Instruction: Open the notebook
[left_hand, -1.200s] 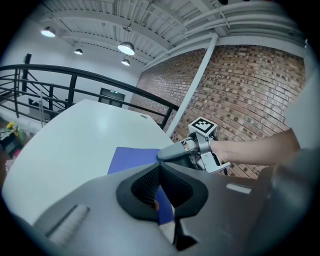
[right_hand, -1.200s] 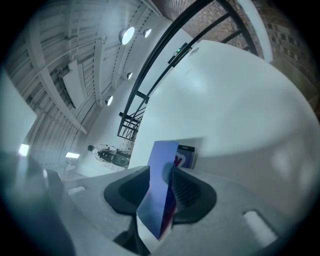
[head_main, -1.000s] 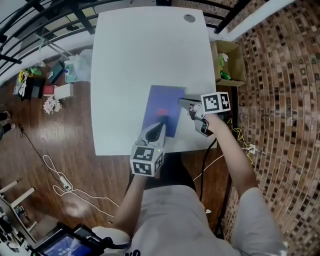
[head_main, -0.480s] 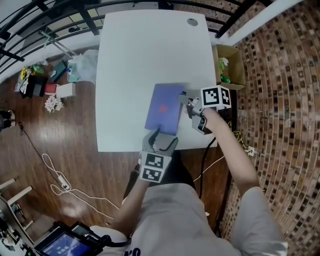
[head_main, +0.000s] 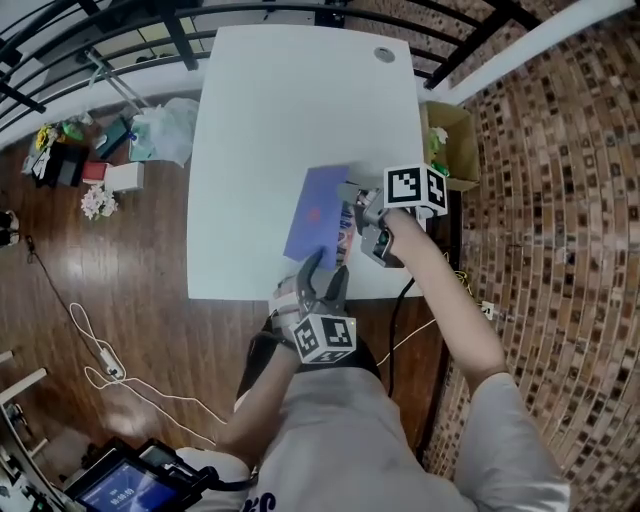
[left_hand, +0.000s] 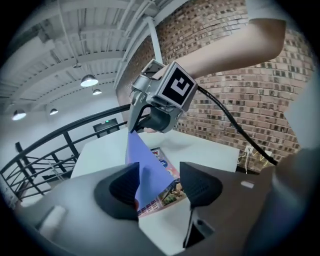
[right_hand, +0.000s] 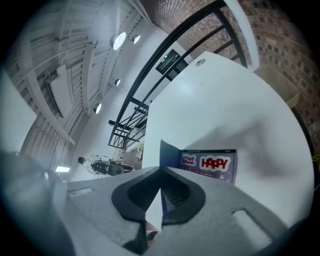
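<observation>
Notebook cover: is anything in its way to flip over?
Nothing lies on the white table left of it. The right tongs pinch the blue cover up. Only the left tongs, just opened, wait at its near corner, cover between them.

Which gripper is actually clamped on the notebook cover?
The right gripper: its jaws are shut on the edge of the blue cover. The left gripper, just opened, has jaws apart, the cover loose between them.
</observation>
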